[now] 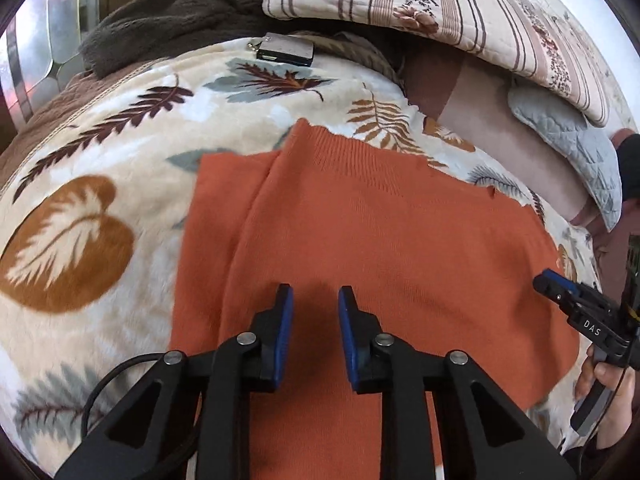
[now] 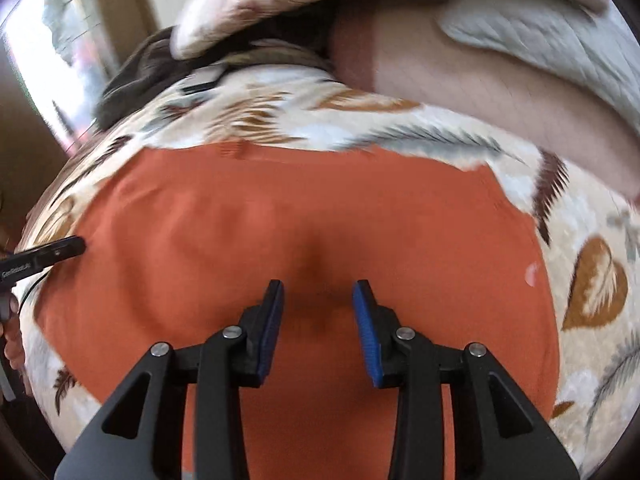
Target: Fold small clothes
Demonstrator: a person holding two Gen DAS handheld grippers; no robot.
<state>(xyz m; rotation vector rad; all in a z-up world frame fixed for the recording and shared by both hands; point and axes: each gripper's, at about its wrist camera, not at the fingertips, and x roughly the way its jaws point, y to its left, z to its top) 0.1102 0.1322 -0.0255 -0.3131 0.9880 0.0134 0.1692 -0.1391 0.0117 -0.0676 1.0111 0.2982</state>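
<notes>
One orange garment (image 1: 380, 240), two parted grippers: left gripper (image 1: 315, 300), right gripper (image 2: 318, 294).

Left gripper (image 1: 315, 294): fingers spread apart, blue pads facing each other, nothing between them. Right gripper (image 2: 318, 289): also parted, pads empty; from the left wrist view it points in from the right edge, held by a bare hand (image 1: 608, 396).

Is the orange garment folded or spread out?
Partly folded: the garment lies flat on the blanket, but a long strip along its left side is doubled over.
</notes>
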